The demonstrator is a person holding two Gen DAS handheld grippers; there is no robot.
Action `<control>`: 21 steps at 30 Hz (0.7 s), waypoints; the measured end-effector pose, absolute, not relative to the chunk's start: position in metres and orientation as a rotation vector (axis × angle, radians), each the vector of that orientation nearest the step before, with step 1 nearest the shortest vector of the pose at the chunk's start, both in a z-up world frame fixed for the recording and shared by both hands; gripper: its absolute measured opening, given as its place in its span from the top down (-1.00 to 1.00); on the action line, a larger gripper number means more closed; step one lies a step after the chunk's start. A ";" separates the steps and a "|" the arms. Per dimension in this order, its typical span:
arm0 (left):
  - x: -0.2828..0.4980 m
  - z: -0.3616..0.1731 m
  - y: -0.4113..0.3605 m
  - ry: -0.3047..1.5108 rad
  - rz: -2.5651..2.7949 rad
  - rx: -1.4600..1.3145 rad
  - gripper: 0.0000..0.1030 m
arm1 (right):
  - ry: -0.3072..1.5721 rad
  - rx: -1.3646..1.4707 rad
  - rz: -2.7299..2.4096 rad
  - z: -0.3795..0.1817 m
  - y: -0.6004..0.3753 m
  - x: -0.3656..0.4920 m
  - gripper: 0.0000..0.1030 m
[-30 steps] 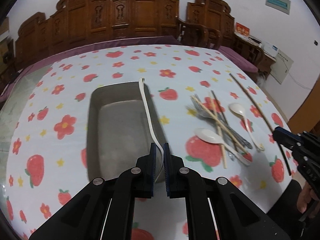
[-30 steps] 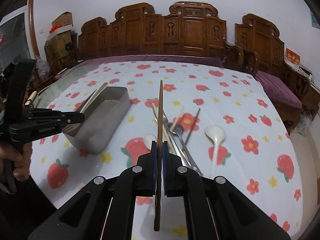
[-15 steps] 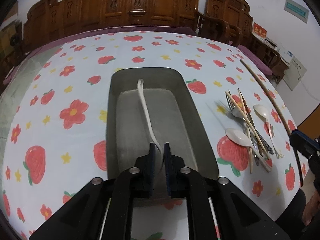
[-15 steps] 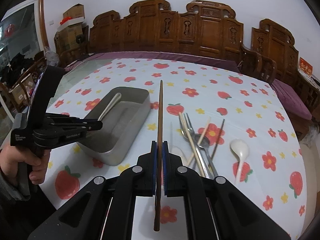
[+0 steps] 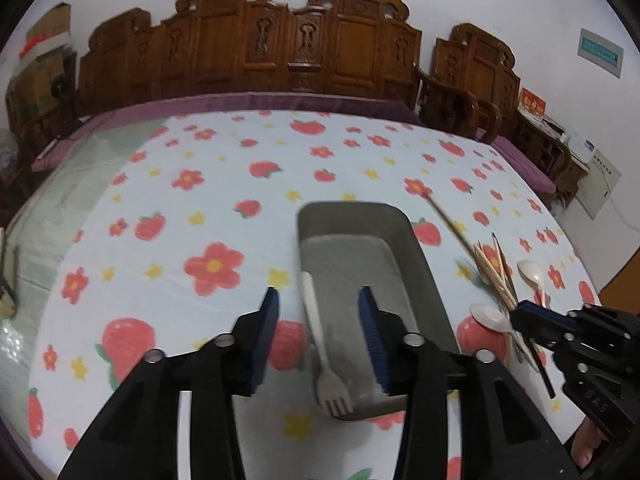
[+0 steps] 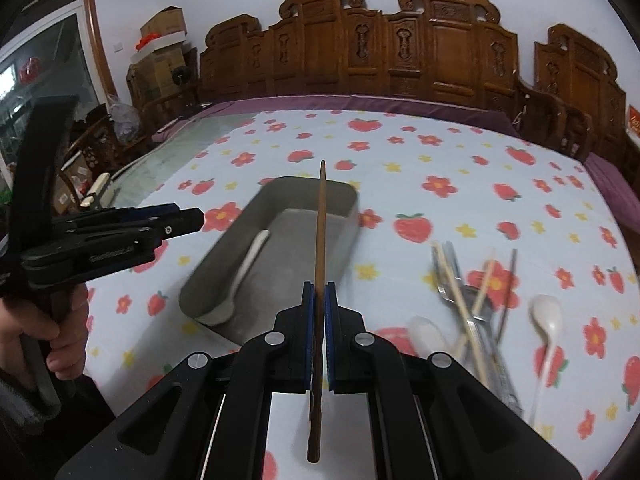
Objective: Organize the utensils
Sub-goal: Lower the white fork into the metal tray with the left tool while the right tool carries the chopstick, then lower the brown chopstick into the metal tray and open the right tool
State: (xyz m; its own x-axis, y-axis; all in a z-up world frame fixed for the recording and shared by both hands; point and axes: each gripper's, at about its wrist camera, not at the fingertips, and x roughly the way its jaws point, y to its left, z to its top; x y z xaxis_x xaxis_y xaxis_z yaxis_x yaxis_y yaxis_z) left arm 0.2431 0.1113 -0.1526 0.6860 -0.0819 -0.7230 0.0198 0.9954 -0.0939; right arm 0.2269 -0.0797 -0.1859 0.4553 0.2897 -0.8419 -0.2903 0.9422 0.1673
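A grey metal tray (image 5: 416, 252) sits on the flowered tablecloth. A white plastic fork (image 5: 320, 340) lies inside it along its left wall; it also shows in the right wrist view (image 6: 244, 276). My left gripper (image 5: 320, 312) is open and empty above the tray's near end. My right gripper (image 6: 319, 312) is shut on a dark brown chopstick (image 6: 320, 232) that points over the tray (image 6: 344, 200). A pile of chopsticks, forks and white spoons (image 6: 472, 308) lies right of the tray.
Carved wooden chairs (image 6: 400, 52) line the table's far side. The pile of utensils also shows in the left wrist view (image 5: 500, 280), with the right gripper (image 5: 532, 320) just in front of it. A glass table edge shows at the left (image 5: 36, 220).
My left gripper has opened and let go of the white fork, which now lies in the tray. The right gripper has moved left with the chopstick, over the tray.
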 end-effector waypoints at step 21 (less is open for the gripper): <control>0.229 -0.139 0.150 0.744 0.013 -0.083 -0.82 | 1.178 0.147 0.387 -0.244 -0.034 0.282 0.88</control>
